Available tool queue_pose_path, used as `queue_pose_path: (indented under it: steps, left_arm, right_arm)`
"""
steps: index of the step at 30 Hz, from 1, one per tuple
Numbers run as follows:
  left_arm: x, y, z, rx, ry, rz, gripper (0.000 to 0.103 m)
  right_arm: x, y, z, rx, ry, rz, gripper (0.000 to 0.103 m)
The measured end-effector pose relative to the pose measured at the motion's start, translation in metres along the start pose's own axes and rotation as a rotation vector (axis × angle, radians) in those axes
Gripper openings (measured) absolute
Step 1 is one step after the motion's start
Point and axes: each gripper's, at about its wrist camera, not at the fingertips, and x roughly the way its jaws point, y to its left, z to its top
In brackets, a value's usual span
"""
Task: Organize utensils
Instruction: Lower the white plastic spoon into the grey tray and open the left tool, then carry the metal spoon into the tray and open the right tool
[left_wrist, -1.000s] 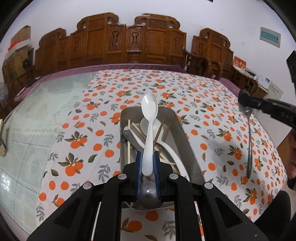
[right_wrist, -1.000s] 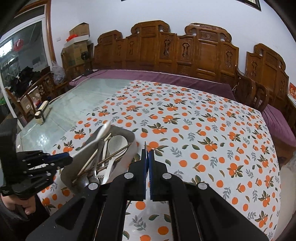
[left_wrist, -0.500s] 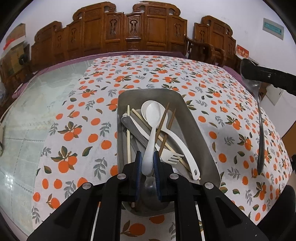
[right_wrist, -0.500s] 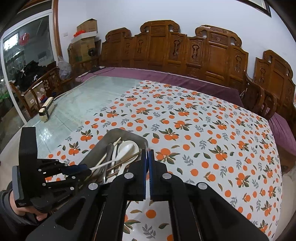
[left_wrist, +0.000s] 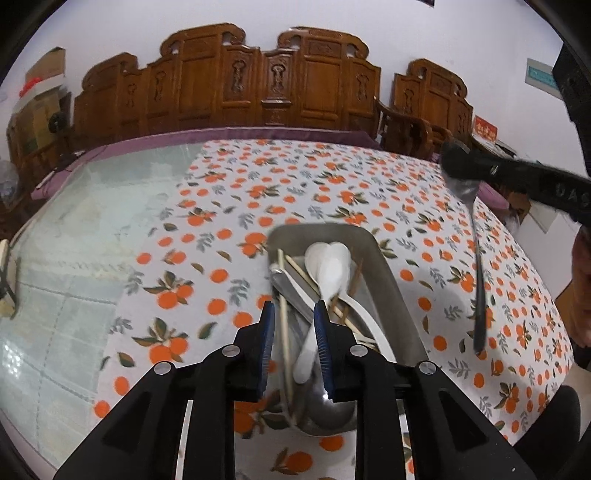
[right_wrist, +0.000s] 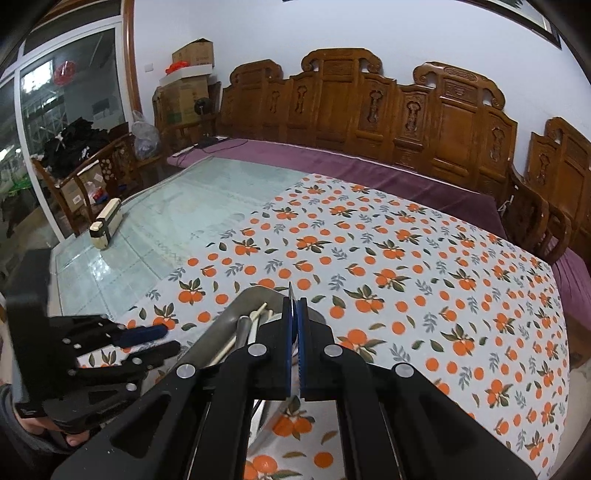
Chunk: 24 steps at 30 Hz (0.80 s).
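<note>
Left gripper (left_wrist: 294, 317) jaws opening, white spoon (left_wrist: 325, 280) loose between them over metal tray (left_wrist: 384, 266). Right gripper (right_wrist: 294, 310) clamped on a dark-handled utensil (left_wrist: 478, 280) (hanging handle-down).

Left gripper (left_wrist: 294, 318) angled downward, jaws opening; right gripper (right_wrist: 294, 314) angled downward, jaws pressed shut.

Table with orange-print cloth

The table (right_wrist: 155, 221), glass-topped on its left part, bears an orange-print cloth (left_wrist: 332, 192); a steel tray (left_wrist: 391, 280) sits on the cloth, a small cream box (right_wrist: 107, 223) on the glass.
</note>
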Motion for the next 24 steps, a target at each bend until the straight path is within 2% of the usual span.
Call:
queue_pose_path:
  steps: [2, 4, 7, 10, 12, 16, 18, 24]
  left_arm:
    - [-0.003, 0.007, 0.003, -0.007, -0.01, 0.021, 0.032]
    - [-0.005, 0.014, 0.005, -0.023, -0.013, 0.037, 0.032]
    - [-0.007, 0.025, 0.007, -0.045, -0.018, 0.055, 0.039]
    - [-0.01, 0.033, 0.009, -0.06, -0.028, 0.079, 0.051]
    - [-0.011, 0.038, 0.011, -0.072, -0.037, 0.089, 0.067]
    - [-0.013, 0.043, 0.012, -0.082, -0.048, 0.095, 0.081]
    - [-0.013, 0.044, 0.012, -0.085, -0.052, 0.113, 0.091]
    - [-0.013, 0.048, 0.012, -0.096, -0.054, 0.126, 0.091]
  right_arm:
    - [0.009, 0.003, 0.001, 0.001, 0.01, 0.01, 0.003]
    - [0.021, 0.006, 0.002, 0.002, 0.023, 0.021, 0.003]
    - [0.04, 0.013, 0.001, -0.001, 0.051, 0.035, 0.003]
    - [0.058, 0.021, -0.003, -0.011, 0.083, 0.05, 0.003]
    - [0.069, 0.025, -0.007, -0.019, 0.105, 0.058, 0.003]
    - [0.086, 0.032, -0.016, -0.019, 0.141, 0.077, 0.003]
    - [0.093, 0.033, -0.02, -0.011, 0.155, 0.088, 0.003]
    - [0.109, 0.04, -0.025, 0.002, 0.181, 0.114, 0.003]
